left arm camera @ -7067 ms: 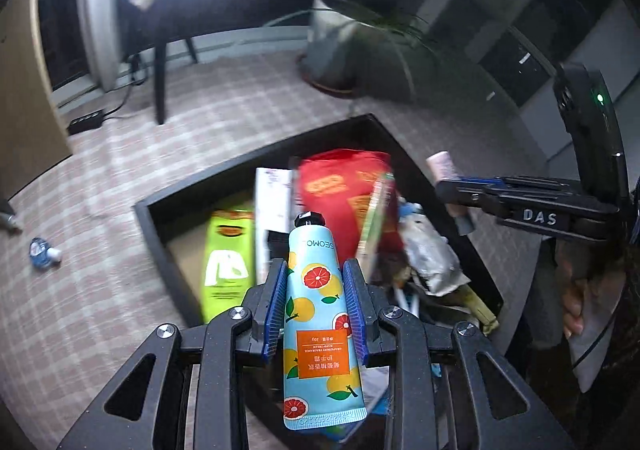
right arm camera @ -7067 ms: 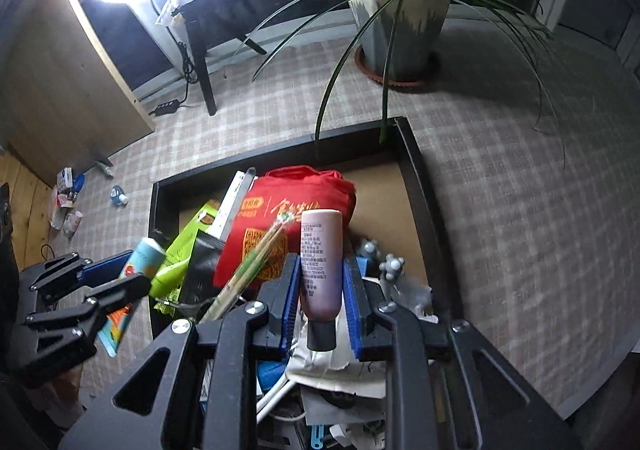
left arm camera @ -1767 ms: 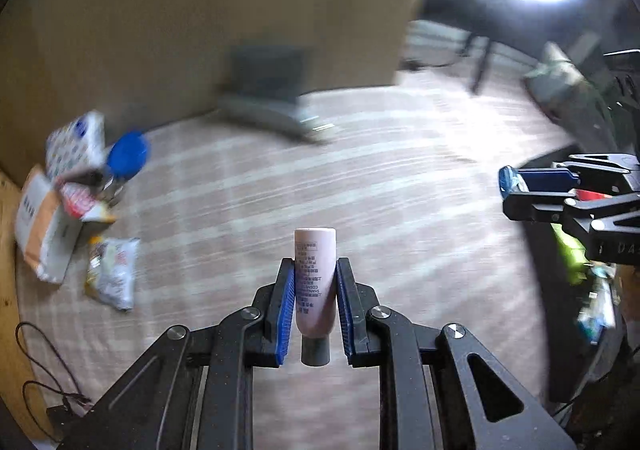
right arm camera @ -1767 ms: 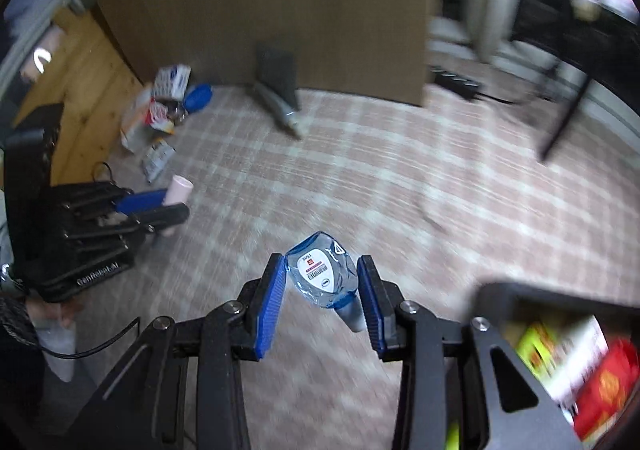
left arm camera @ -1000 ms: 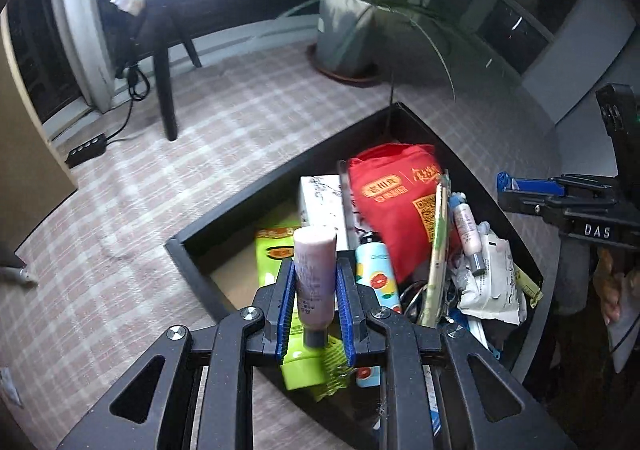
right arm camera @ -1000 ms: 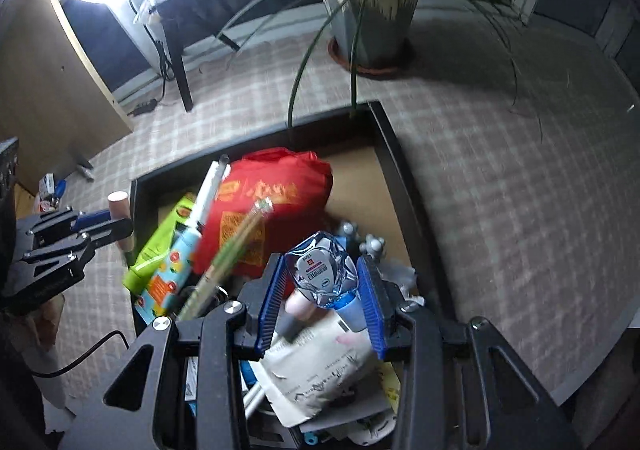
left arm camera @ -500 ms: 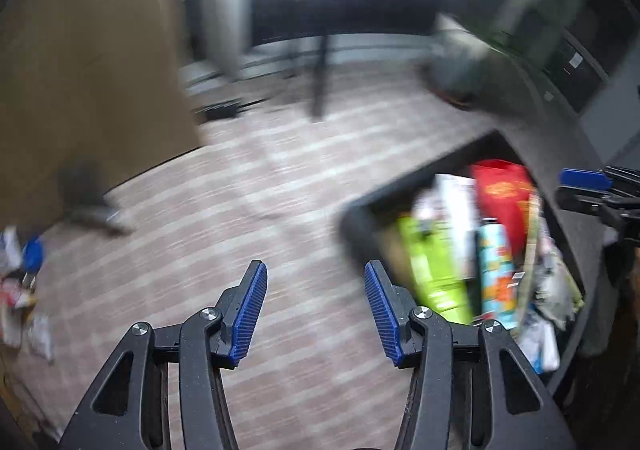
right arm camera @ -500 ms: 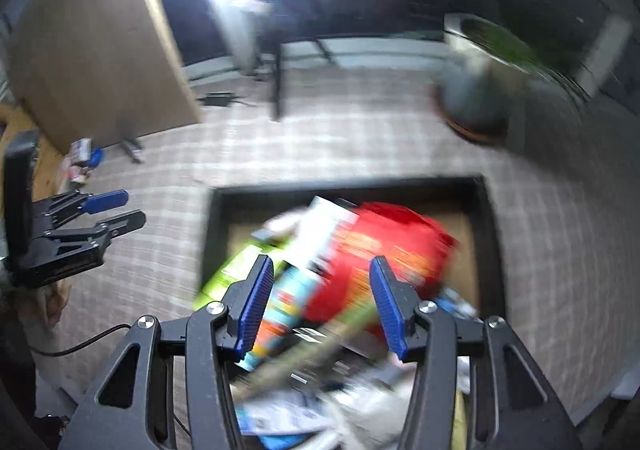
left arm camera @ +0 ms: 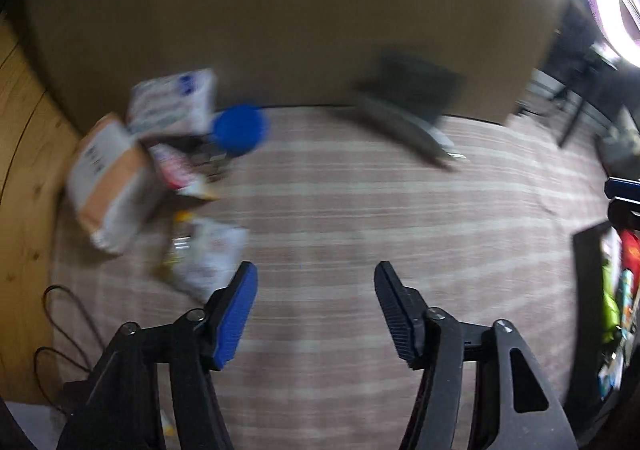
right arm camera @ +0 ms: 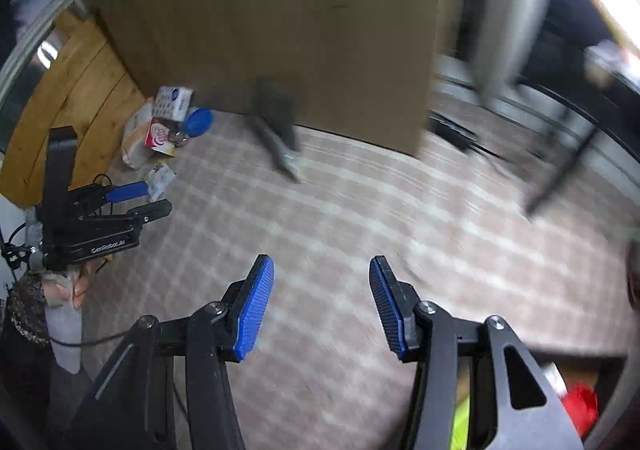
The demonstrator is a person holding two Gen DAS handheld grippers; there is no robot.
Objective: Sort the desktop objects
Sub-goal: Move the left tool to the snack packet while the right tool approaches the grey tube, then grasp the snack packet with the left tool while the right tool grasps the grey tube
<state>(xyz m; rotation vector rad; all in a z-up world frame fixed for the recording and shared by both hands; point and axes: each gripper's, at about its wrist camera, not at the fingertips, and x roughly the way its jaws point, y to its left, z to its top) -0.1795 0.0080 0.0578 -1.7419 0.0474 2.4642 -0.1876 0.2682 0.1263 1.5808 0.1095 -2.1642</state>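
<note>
Both grippers' fingers (left arm camera: 388, 302) spread, empty; black tray (left arm camera: 586, 290) at right w/ red bag (left arm camera: 630, 250), green packs.

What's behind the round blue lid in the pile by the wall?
Behind the round blue lid stands a white box with blue print, against the brown wall panel. Blur hides whatever the lid covers.

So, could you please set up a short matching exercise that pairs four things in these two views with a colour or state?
Things:
1. left gripper
2. round lid
3. checked cloth
4. black tray

Colour or state:
A. blue
B. jaws open, nothing between them
C. holds packets, at the right edge
D. pink and white, bare under both grippers

Pairs: 1-B, 2-A, 3-D, 4-C
</note>
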